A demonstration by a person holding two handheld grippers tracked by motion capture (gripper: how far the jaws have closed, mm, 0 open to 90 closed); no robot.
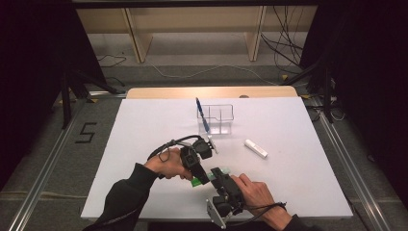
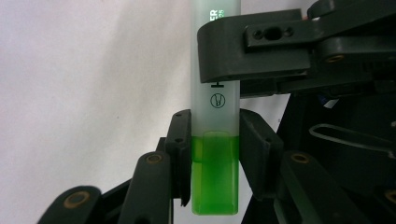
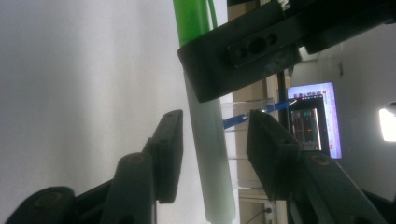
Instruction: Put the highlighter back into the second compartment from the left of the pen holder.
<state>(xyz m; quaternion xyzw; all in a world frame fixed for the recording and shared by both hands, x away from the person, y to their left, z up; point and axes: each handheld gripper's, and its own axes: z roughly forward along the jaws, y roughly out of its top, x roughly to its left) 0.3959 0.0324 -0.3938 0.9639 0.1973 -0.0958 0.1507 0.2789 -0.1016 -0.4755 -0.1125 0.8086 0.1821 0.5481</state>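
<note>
Left gripper fingers clamp the green highlighter's body low over the near bench. Right gripper fingers straddle its pale cap end, partly open, not pressing it. Blue pen leans in the clear organizer; white cap lies apart.

Even overhead light falls on the white table in the high view, its surroundings sinking into near-black at both sides. The picture is soft and grainy. In the gripper views the close black jaws and the green highlighter blur slightly; a bright monitor glares in the right gripper view's background.
</note>
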